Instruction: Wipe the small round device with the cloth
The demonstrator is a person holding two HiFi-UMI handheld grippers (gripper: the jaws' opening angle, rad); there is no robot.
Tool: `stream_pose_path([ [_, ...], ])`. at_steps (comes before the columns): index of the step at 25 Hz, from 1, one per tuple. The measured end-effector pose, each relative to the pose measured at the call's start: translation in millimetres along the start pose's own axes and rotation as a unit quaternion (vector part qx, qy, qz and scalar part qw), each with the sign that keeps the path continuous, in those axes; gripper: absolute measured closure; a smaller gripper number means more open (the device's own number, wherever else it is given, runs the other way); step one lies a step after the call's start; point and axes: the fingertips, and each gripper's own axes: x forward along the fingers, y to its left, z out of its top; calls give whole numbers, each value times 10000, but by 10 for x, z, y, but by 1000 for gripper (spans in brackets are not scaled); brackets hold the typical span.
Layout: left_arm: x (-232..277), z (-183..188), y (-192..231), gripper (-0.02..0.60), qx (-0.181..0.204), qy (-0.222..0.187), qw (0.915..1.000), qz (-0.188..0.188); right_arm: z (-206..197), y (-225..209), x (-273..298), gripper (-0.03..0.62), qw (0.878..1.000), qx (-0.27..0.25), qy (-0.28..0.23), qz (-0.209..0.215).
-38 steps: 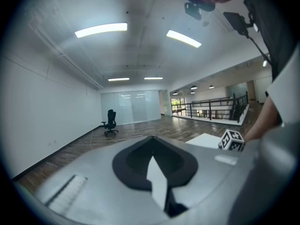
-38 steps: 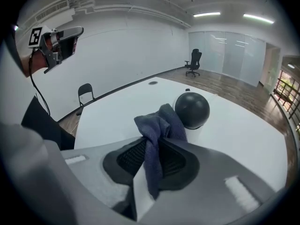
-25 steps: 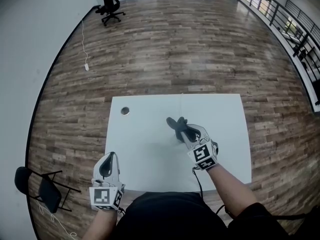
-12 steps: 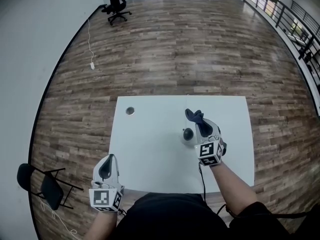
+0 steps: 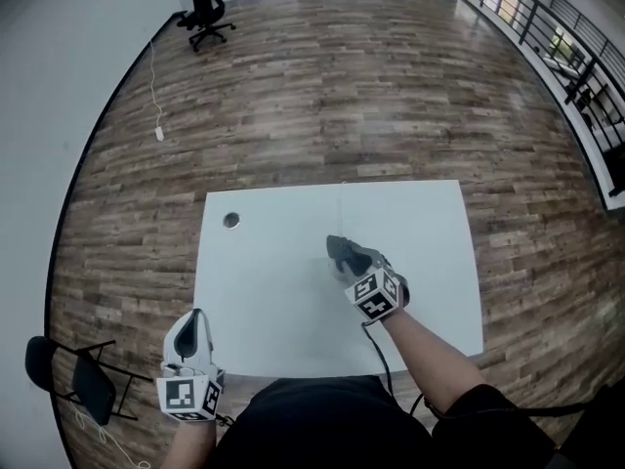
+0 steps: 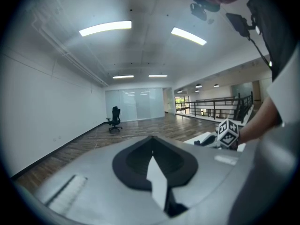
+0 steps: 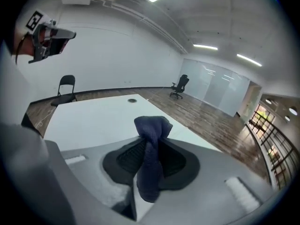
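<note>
In the head view my right gripper (image 5: 350, 259) is low over the middle of the white table (image 5: 264, 291), shut on a dark blue cloth (image 5: 338, 248) that bunches out past its tips. The right gripper view shows the cloth (image 7: 151, 128) pinched between the dark pads, its end sticking up, with the right gripper (image 7: 149, 149) closed around it. The small round device shows in no view; cloth and gripper cover the spot where it stood. My left gripper (image 5: 192, 324) hangs at the table's near left corner, shut and empty; the left gripper (image 6: 151, 144) points level across the room.
A round cable hole (image 5: 231, 221) sits near the table's far left corner. A black folding chair (image 5: 83, 379) stands on the wooden floor to the left of the table. An office chair (image 5: 203, 8) is far off by the wall. A railing (image 5: 576, 76) runs along the right.
Half a second ago the right gripper was raised to the right and the round device lay bare beside it. It has since come down and left, and the cloth covers the device. The left gripper stayed put.
</note>
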Motion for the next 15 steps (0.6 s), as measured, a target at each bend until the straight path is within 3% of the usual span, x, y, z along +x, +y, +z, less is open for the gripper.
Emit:
stream_pose_path([
  [6, -8, -127, 176, 574, -213, 62, 9997, 80, 35, 26, 90, 514, 9969, 737, -62, 250],
  [10, 30, -96, 185, 574, -199, 15, 9998, 37, -73, -67, 123, 514, 9828, 1816, -133, 304],
  [15, 43, -78, 190, 574, -210, -29, 9998, 29, -170, -82, 108, 514, 9685, 2455, -162, 389],
])
